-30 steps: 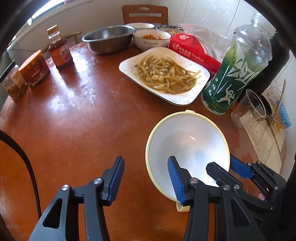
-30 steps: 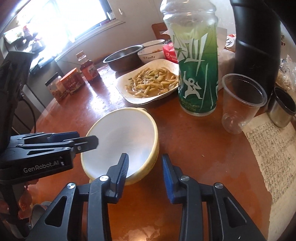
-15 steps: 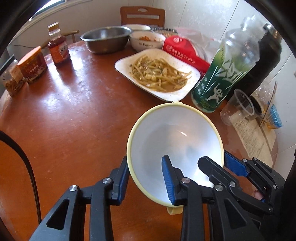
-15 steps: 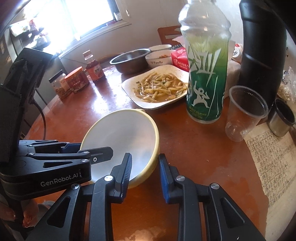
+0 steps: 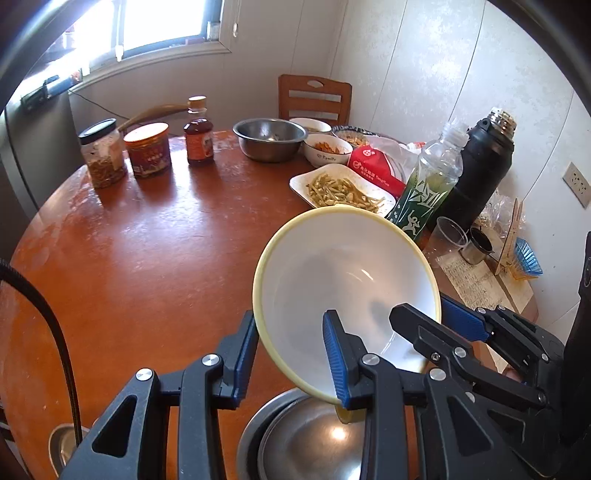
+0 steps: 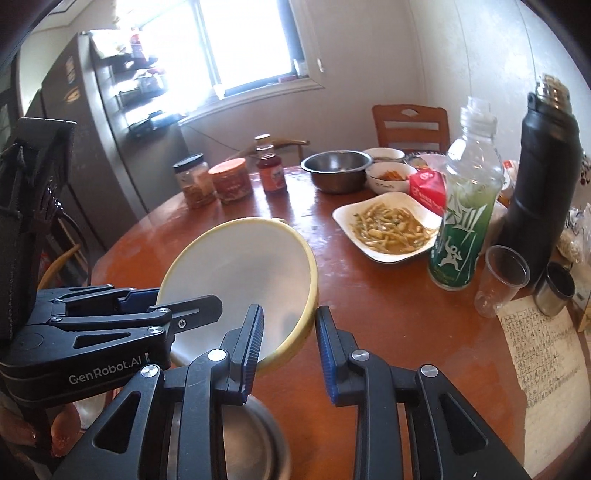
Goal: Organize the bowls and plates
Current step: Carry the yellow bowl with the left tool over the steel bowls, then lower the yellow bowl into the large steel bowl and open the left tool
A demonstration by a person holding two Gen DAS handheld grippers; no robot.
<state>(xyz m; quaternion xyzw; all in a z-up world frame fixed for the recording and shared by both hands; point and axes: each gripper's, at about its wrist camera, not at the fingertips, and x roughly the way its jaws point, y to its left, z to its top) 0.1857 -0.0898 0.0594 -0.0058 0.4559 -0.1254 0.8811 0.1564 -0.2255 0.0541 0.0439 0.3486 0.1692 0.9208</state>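
Lifted yellow-rimmed bowl (image 5: 343, 280) (both grippers' fingers (image 5: 334, 354) grasping), worn wooden table (image 5: 147, 243), sunlit window (image 5: 162, 22).

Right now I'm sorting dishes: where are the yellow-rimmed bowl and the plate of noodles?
yellow-rimmed bowl (image 5: 332, 266), left wrist view, white inside wall.
plate of noodles (image 6: 347, 216), right wrist view, bare white rim at left.

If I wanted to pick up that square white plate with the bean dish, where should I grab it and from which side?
Grip the square white plate by its bare upturned rim at the near left corner, coming in from the open table side. The food fills the middle, and the green bottle and red packet crowd the right and far edges. One pad over the rim, one under, probably keeping it level.
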